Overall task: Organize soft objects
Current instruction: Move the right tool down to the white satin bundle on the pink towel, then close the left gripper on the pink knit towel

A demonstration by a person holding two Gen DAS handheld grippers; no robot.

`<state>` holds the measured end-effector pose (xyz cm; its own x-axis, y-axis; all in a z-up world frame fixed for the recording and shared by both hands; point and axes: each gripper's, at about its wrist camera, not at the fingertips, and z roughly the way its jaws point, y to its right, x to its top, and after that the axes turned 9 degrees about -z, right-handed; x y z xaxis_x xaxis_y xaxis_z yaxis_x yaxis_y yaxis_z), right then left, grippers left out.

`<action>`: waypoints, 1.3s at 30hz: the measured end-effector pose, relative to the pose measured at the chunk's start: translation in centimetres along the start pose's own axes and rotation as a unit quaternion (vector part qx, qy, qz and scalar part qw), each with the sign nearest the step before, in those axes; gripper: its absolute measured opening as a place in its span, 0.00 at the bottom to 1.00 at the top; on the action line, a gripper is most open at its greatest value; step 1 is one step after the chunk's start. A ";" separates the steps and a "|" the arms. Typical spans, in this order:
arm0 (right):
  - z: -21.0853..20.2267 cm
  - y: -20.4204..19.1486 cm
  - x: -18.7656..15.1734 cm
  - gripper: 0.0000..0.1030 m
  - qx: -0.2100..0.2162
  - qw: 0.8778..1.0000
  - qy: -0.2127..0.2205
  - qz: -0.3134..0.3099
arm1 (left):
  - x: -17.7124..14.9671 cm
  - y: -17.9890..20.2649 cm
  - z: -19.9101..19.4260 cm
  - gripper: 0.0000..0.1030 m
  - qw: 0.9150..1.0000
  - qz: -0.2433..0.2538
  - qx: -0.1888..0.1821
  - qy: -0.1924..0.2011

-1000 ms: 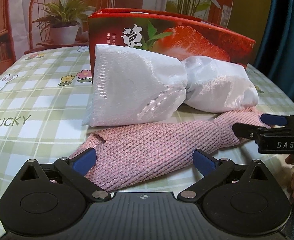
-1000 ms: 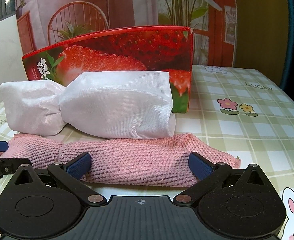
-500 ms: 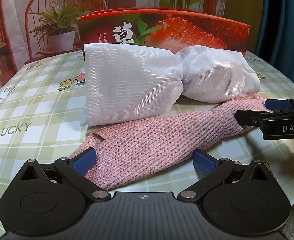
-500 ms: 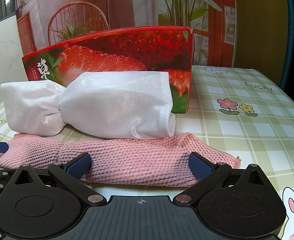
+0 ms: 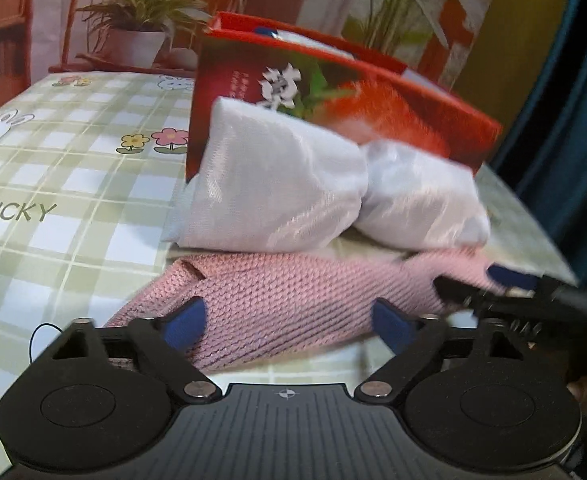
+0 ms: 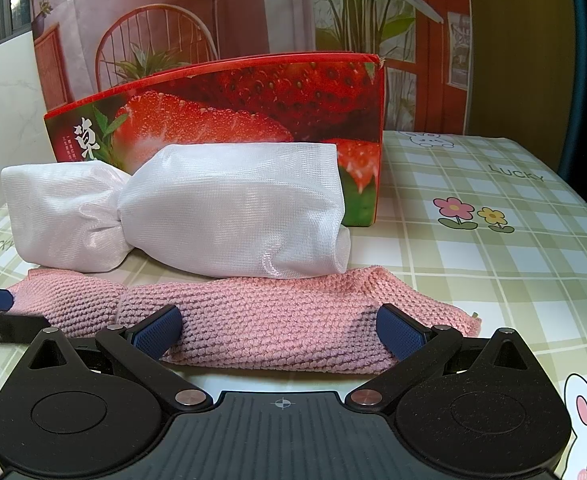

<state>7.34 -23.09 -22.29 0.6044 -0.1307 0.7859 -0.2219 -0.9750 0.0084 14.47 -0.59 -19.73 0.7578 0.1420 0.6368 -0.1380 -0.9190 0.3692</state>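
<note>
- Nearest us, our left gripper (image 5: 287, 320) has its jaws closing, with the near end of the pink knitted cloth (image 5: 293, 300) between the blue pads; the pads flank the cloth but we cannot see them pressing it yet.
- Our right gripper (image 6: 279, 330) stands with its jaws apart around the other stretch of the same pink knitted cloth (image 6: 261, 320); its pads sit just beside the cloth's folds without clamping it.
- The cloth lies flat along the near part of the checked tablecloth (image 6: 493, 280), one corner reaching out to the right in the right wrist view; a strip of bare tablecloth shows between the cloth and each gripper's body.
- Just behind, touching the cloth's far edge, the white mesh bundle (image 6: 213, 216) lies on its side, pinched at a waist into a large and a small lobe.
- Behind it the red strawberry box (image 6: 253, 96) stands upright, the bundle leaning against its front.
- To the right of the box in the right wrist view the tablecloth lies open up to its far edge; in the left wrist view it is open to the left of the box too.
- Farthest, a printed backdrop (image 6: 213, 0) closes the scene.
</note>
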 end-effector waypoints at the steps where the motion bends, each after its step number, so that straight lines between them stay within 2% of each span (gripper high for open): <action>1: 0.0 0.0 0.0 1.00 0.000 1.000 0.000 0.000 | 0.1 0.0 0.0 0.78 1.000 -0.001 0.002 0.003; 3: 0.0 0.0 0.0 1.00 0.000 1.000 0.000 0.000 | 0.2 0.0 0.2 0.71 1.000 -0.001 0.008 0.002; 6: 0.0 0.0 0.0 1.00 0.000 1.000 0.000 0.000 | 0.4 0.0 0.9 0.68 1.000 -0.004 0.018 0.000; 9: 0.0 0.0 0.0 1.00 0.001 1.000 0.000 0.000 | 0.5 0.2 1.1 0.67 1.000 -0.002 0.023 0.005; 16: -1.0 -0.7 0.1 0.99 -0.006 1.000 0.004 -0.024 | -0.1 0.3 0.9 0.66 1.000 0.008 0.011 0.007; 21: -1.7 -0.8 0.6 0.94 0.009 1.000 0.020 -0.020 | -0.3 0.3 0.9 0.66 1.000 0.011 0.012 0.011; 24: -1.4 -0.7 0.9 0.93 0.005 1.000 0.015 -0.022 | -0.5 0.4 0.9 0.66 1.000 0.013 0.013 0.012; 32: 0.0 0.9 0.9 0.92 0.007 0.999 -0.006 0.038 | -0.7 0.5 1.0 0.66 0.999 0.023 0.015 0.017; 34: 0.1 0.3 0.6 0.85 0.003 1.000 -0.007 0.018 | -0.7 0.6 1.1 0.65 0.999 0.027 0.014 0.017; 35: 0.0 0.0 0.6 0.76 0.009 1.000 -0.005 0.009 | -0.7 0.5 1.0 0.60 1.000 0.025 0.010 0.016; 37: -0.2 -0.3 0.6 0.69 0.015 1.000 -0.004 0.004 | -0.6 0.4 1.0 0.49 1.000 0.020 -0.005 0.010; 38: -0.3 -0.4 0.6 0.63 0.020 1.000 -0.003 0.004 | -0.6 0.4 1.1 0.39 1.000 0.018 -0.013 0.004; 39: -0.4 -0.4 0.6 0.56 0.027 1.000 -0.002 0.006 | -0.7 0.4 1.1 0.34 1.000 0.016 -0.022 -0.001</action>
<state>7.49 -22.71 -21.62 0.6051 -0.1430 0.7832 -0.1868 -0.9818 -0.0350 14.64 -1.47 -20.77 0.7543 0.1119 0.6469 -0.1906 -0.9056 0.3788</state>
